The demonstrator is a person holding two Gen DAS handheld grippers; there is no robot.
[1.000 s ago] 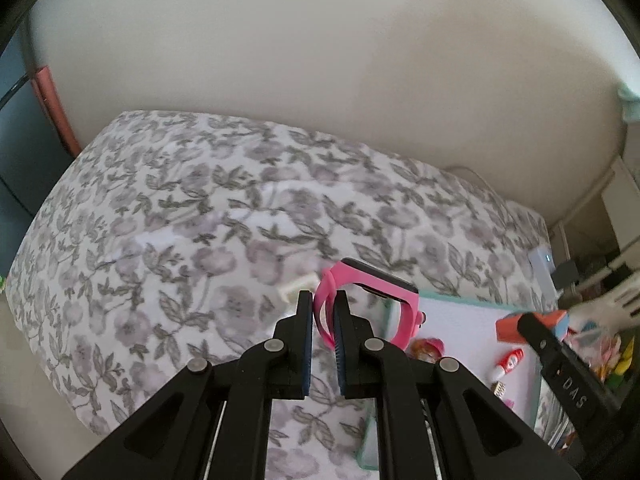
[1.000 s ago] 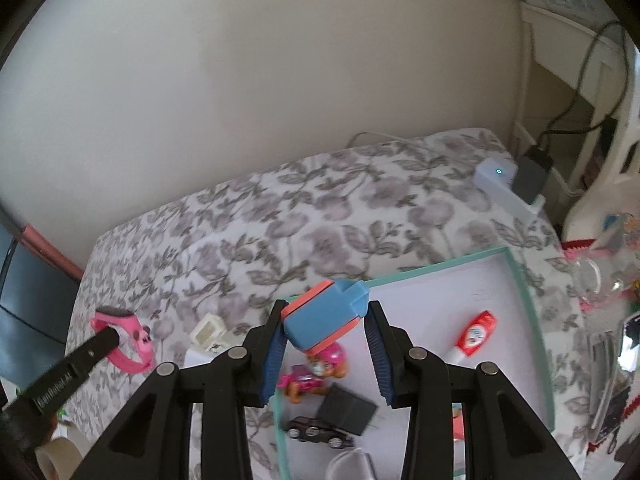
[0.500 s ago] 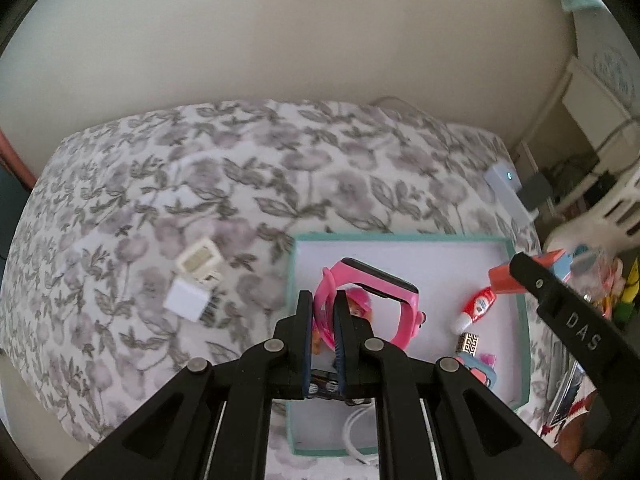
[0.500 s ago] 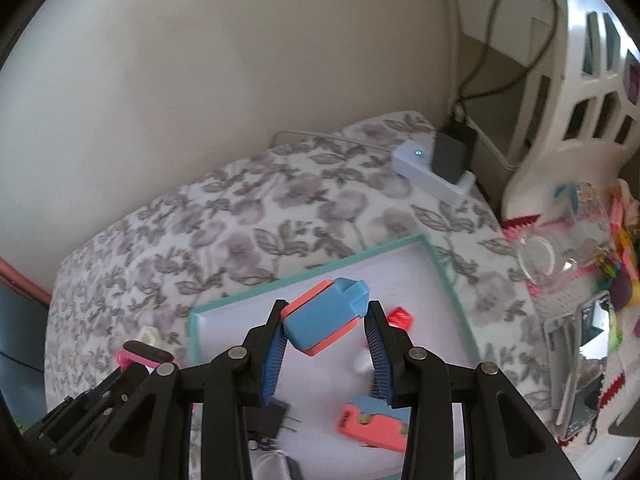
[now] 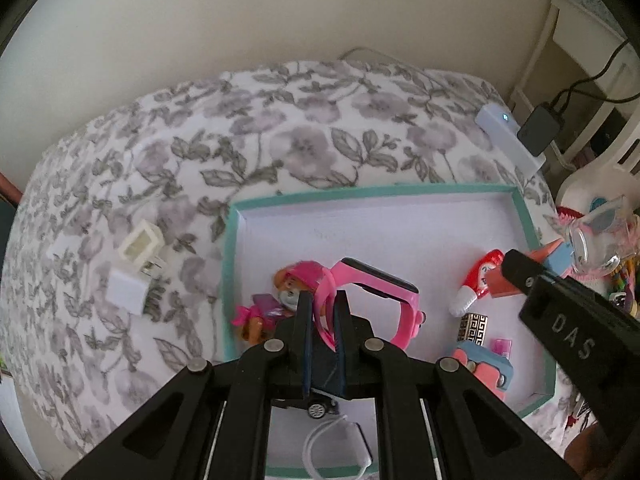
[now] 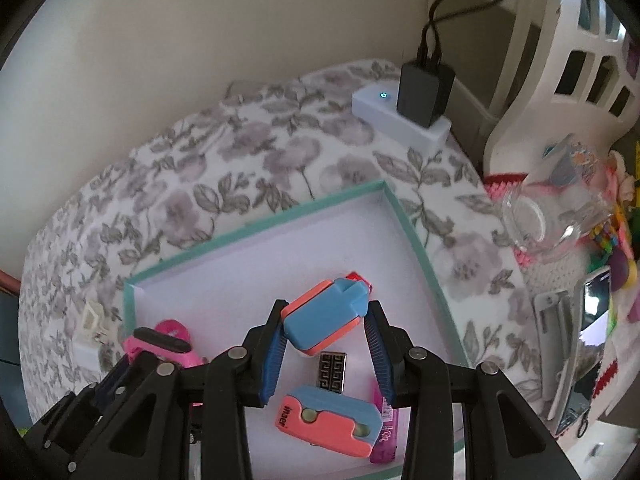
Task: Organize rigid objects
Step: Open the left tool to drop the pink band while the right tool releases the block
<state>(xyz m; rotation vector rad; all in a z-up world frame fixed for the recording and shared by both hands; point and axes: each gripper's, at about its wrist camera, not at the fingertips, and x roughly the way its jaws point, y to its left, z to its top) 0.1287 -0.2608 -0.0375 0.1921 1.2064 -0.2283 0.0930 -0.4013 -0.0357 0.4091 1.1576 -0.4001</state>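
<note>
Left tongs (image 5: 322, 308) pinch pink watch (image 5: 384, 300) above tray (image 5: 230, 248)

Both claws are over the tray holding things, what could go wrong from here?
The left claw pinches only the thin strap of the pink watch, so it may swing onto the toy pup. The right claw grips the blue and coral block tilted; it could drop onto the matching block below.

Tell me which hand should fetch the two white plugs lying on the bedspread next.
Left, probably. Its gripper sits near the tray's left rim, beside the plugs. It still holds the pink watch; the right gripper holds a blue-orange block farther away.
</note>
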